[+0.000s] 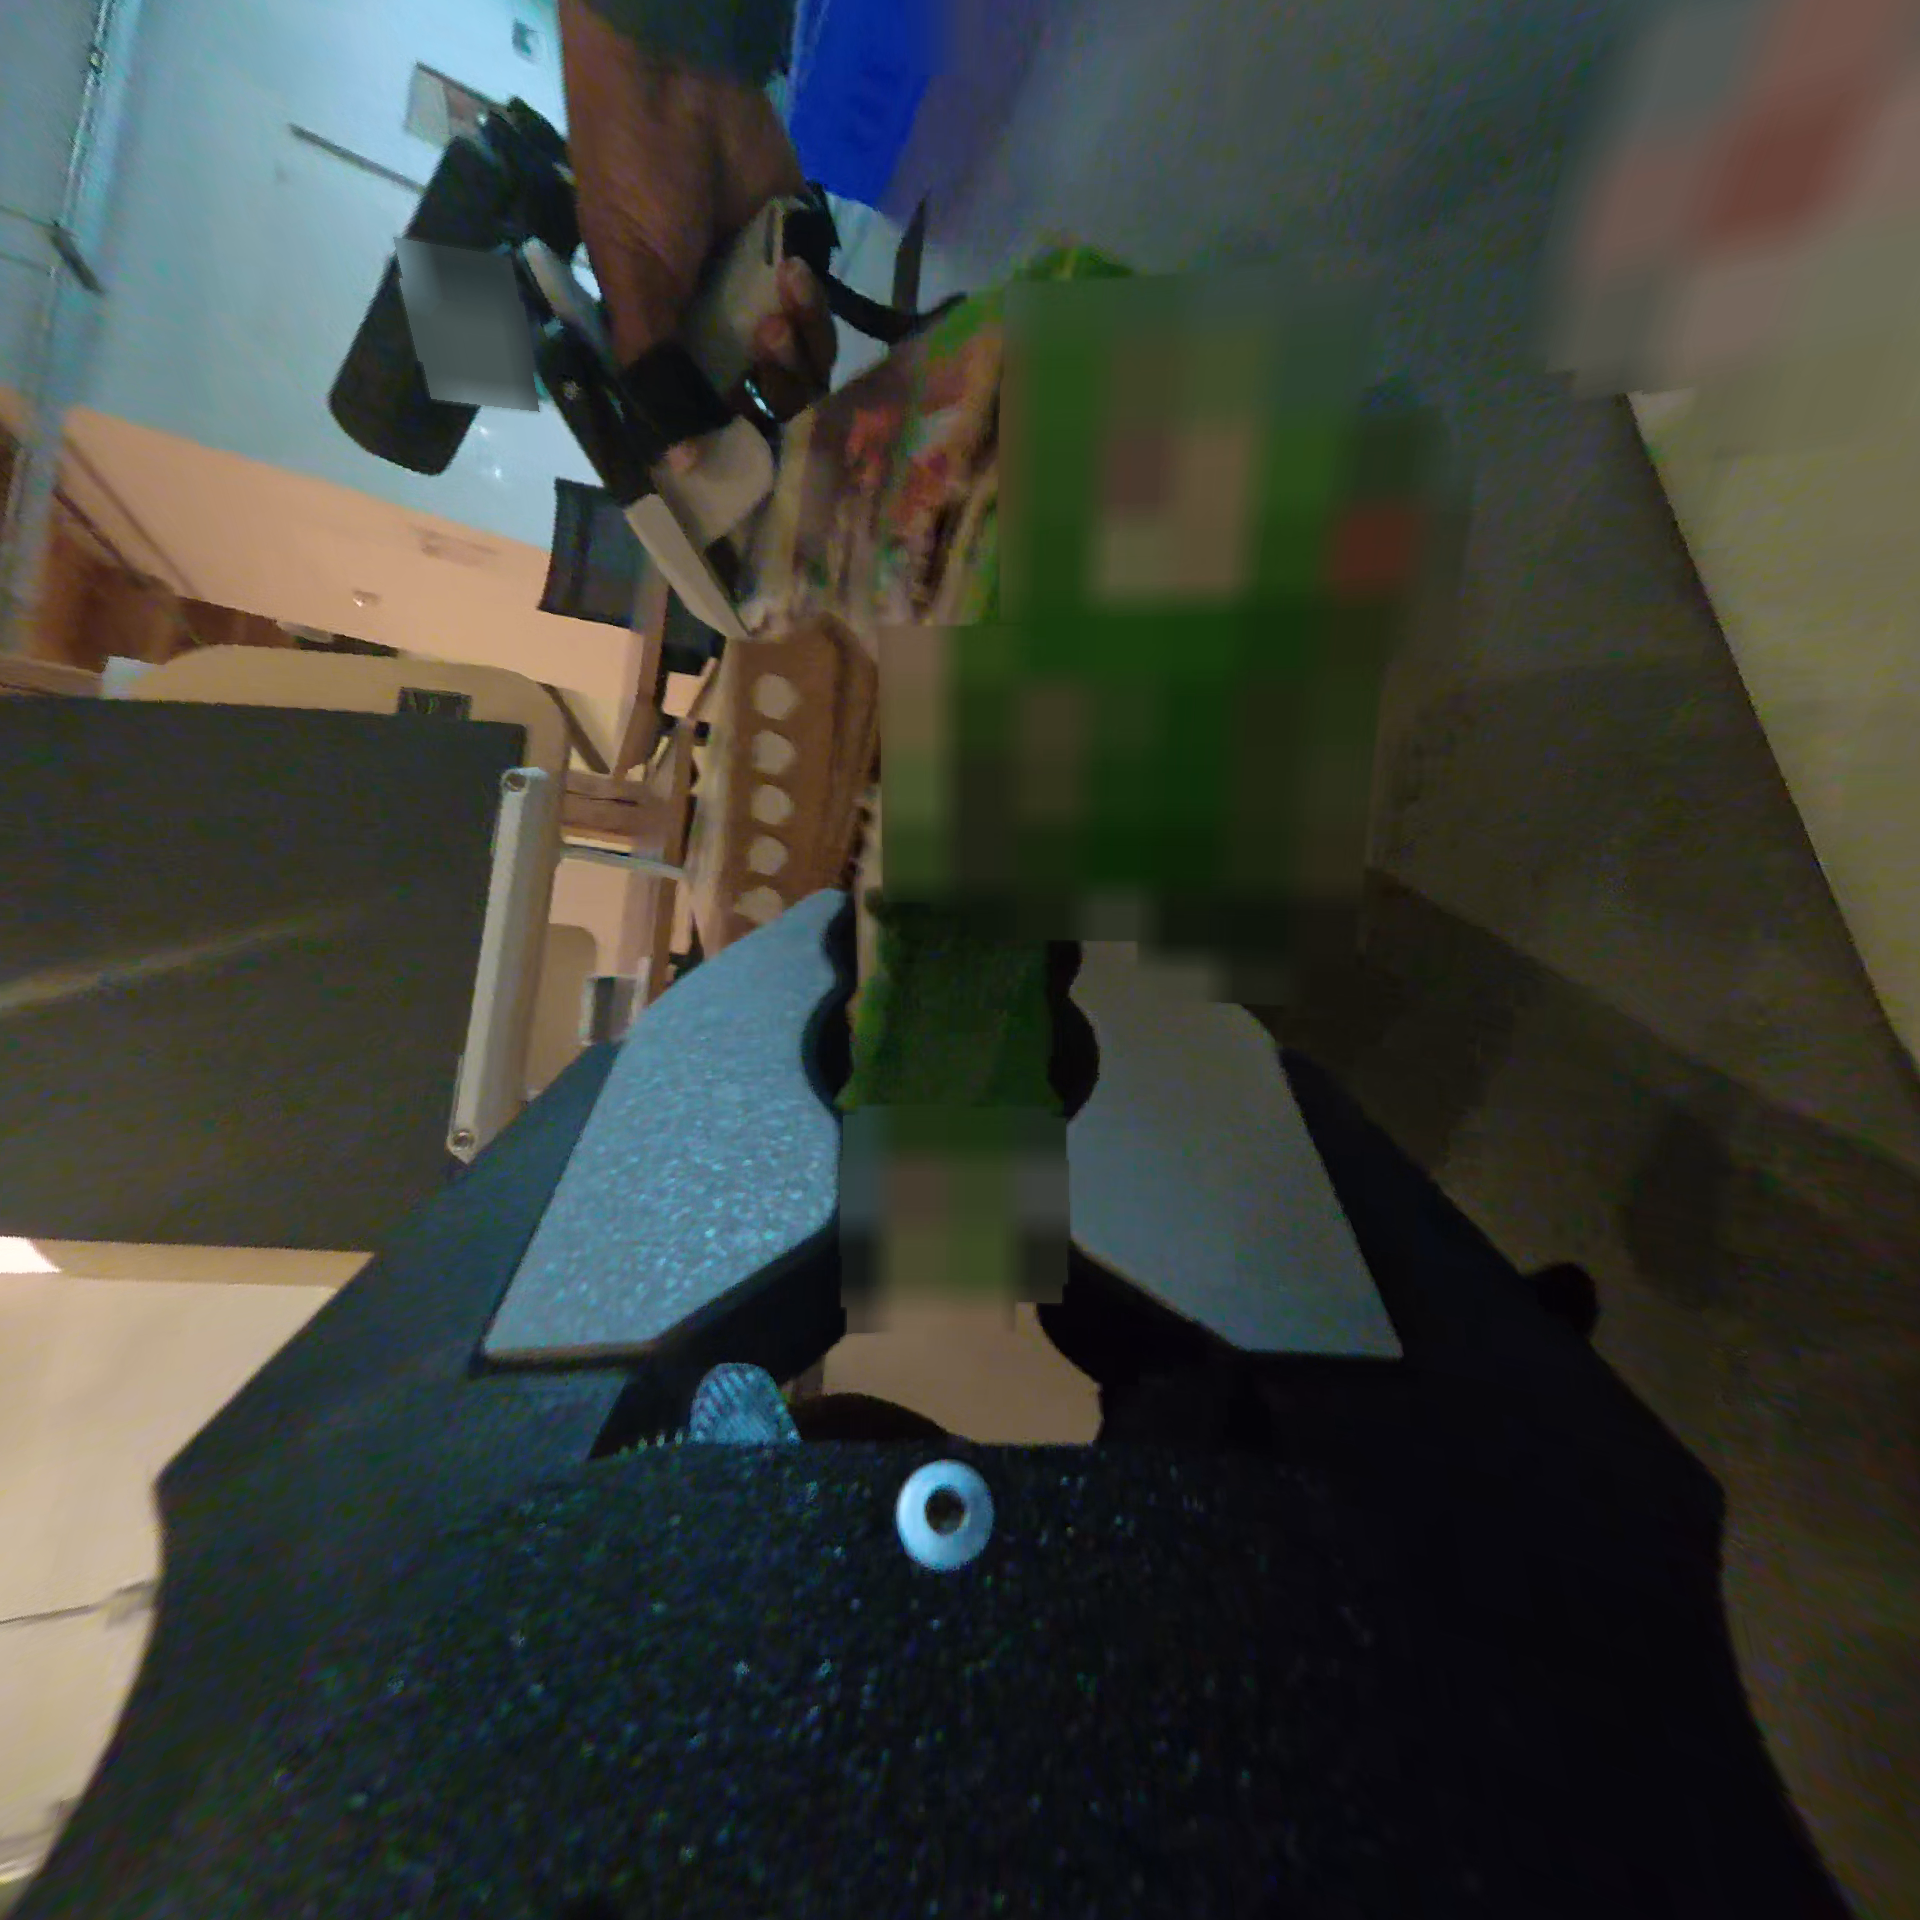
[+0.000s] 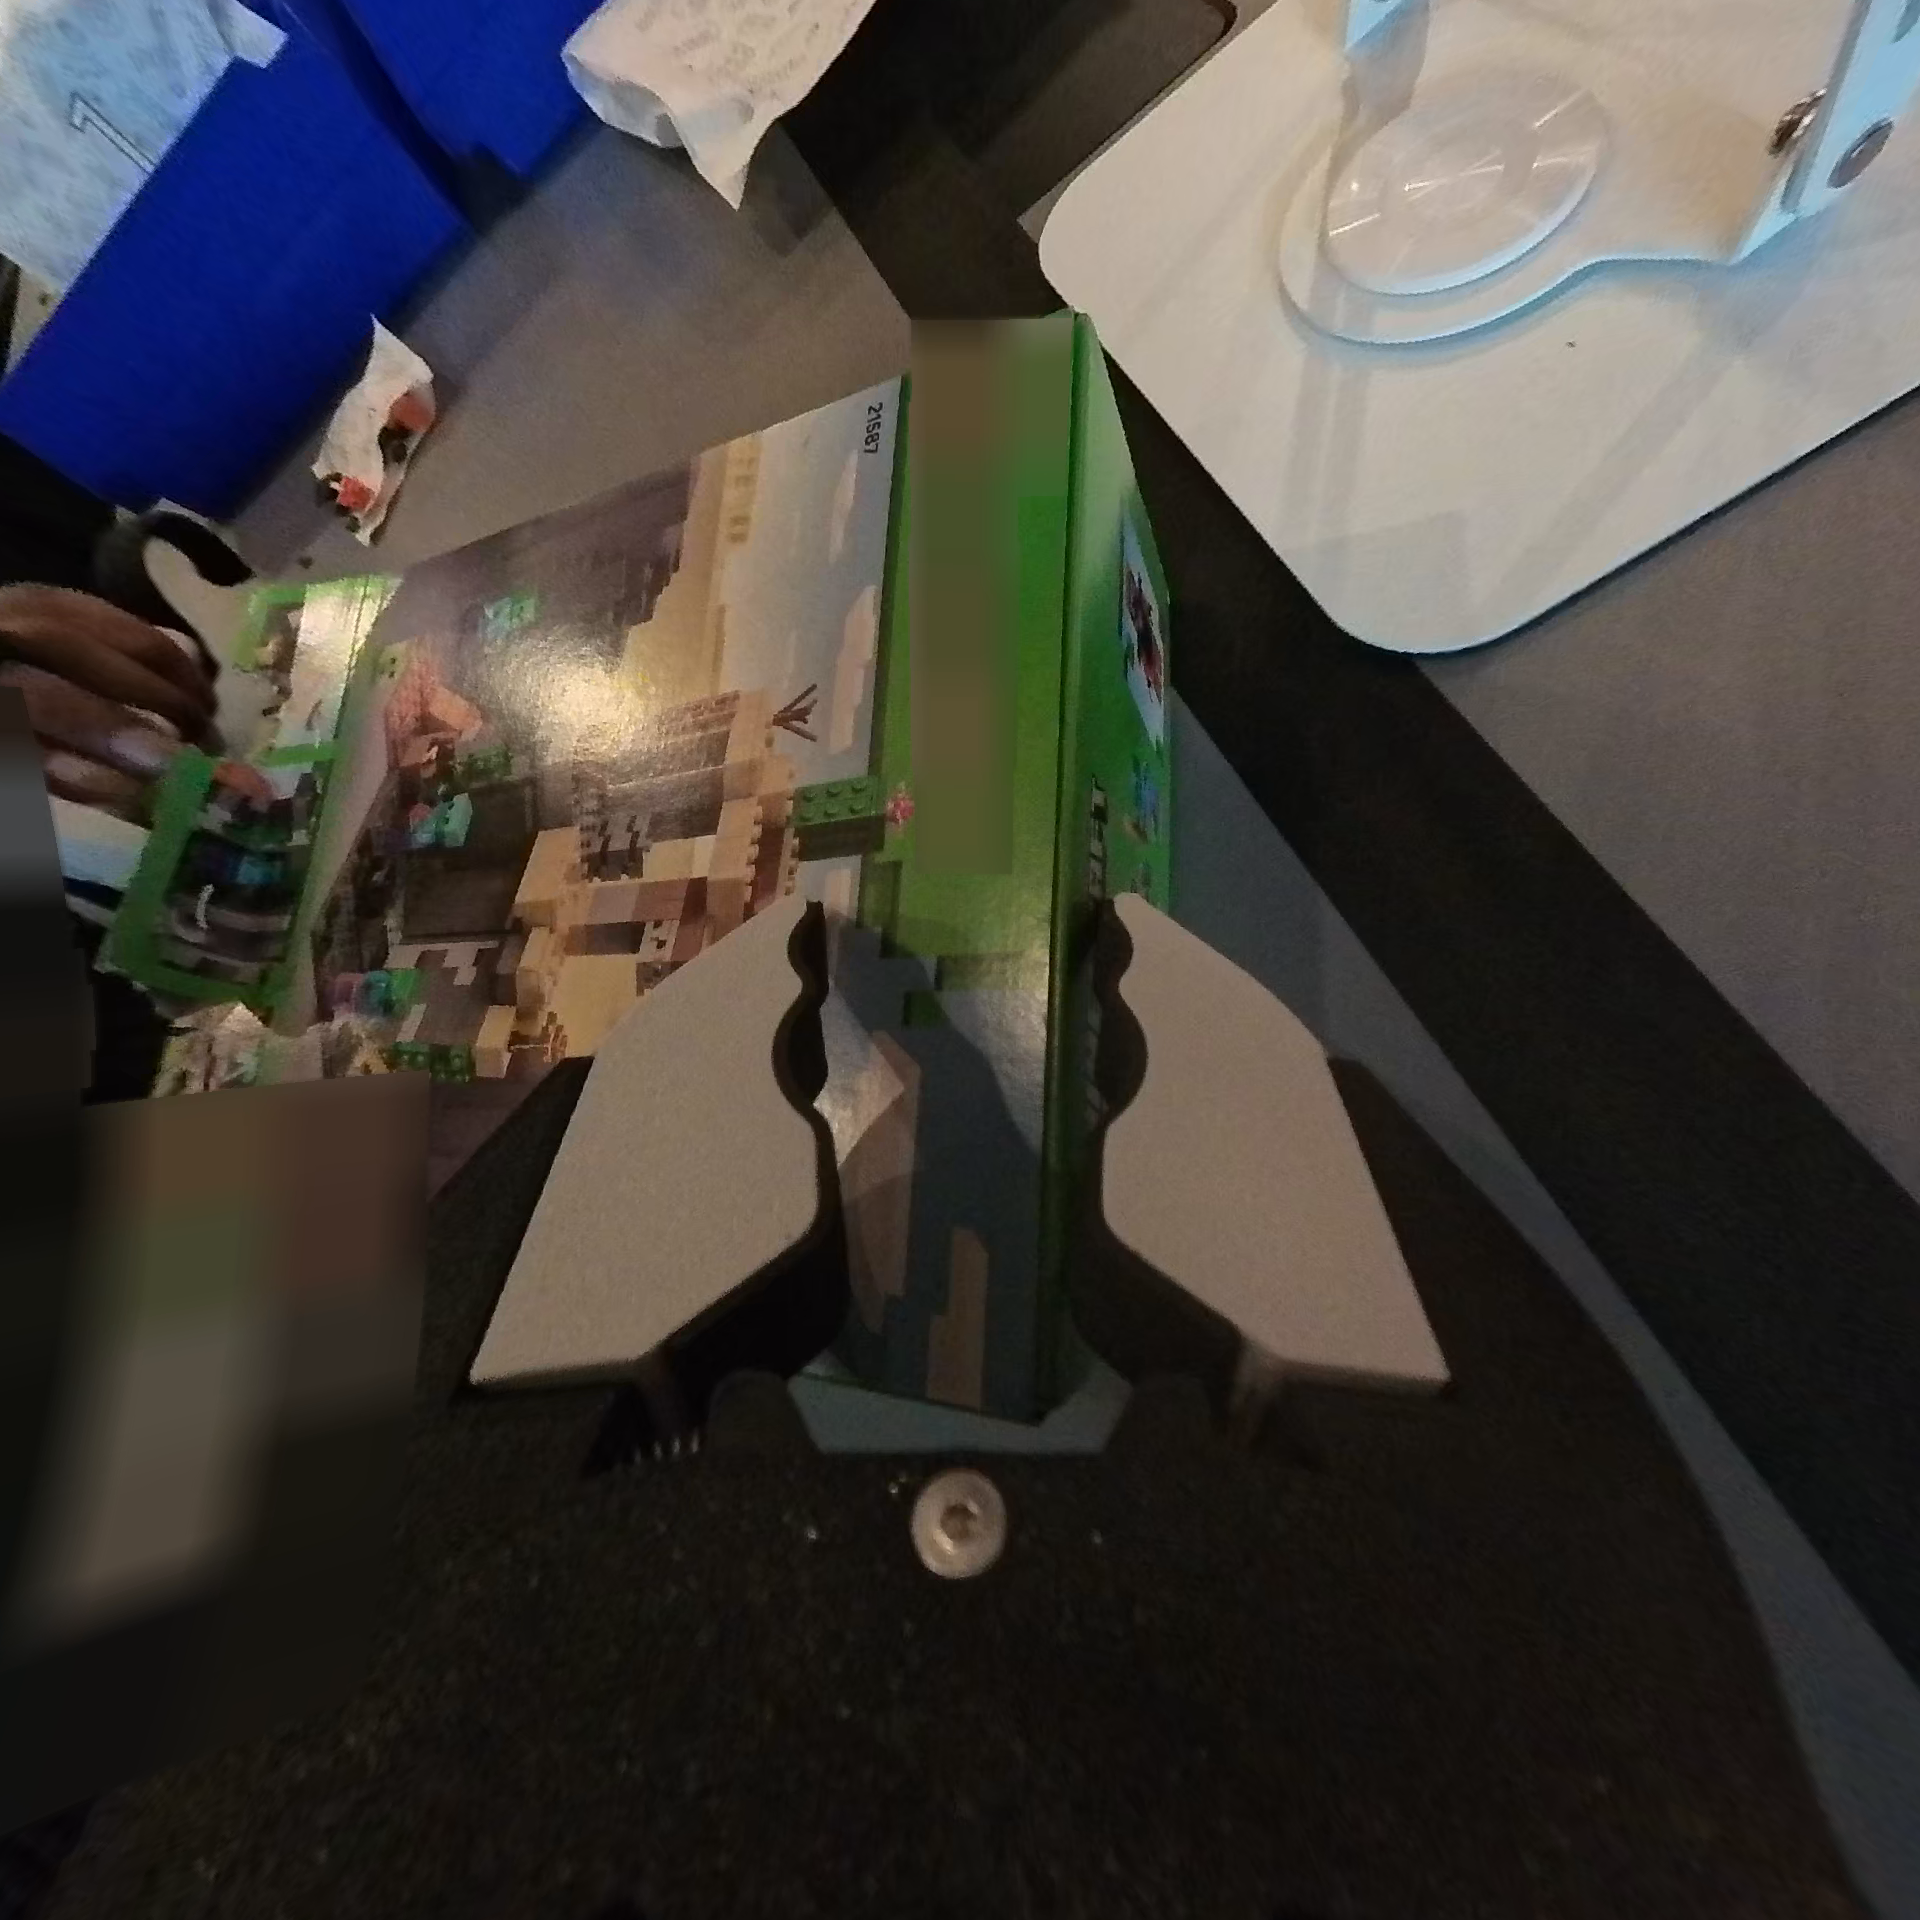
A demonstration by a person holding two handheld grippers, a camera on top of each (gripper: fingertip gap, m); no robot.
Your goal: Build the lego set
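The lego box (image 2: 644, 727), green with a printed picture of the built set, lies over the grey table (image 2: 1662, 748). My right gripper (image 2: 966, 925) straddles its near end, with both grey fingers against the box. At the far left end, a hand and a white finger (image 2: 192, 603) of the left gripper sit by a green flap (image 2: 208, 894). In the left wrist view my left gripper (image 1: 956, 997) is shut on the green edge of the box (image 1: 956, 1029). The right gripper (image 1: 707, 520) shows beyond, held by a hand.
Blue bins (image 2: 208, 260) and crumpled white paper (image 2: 707, 83) stand at the back. A small clear bag of pieces (image 2: 374, 436) lies near the box. A white stand base (image 2: 1507, 416) sits at the right. A dark panel (image 1: 208, 935) is at the left. My hands' fingertips stand some 25 cm from each other.
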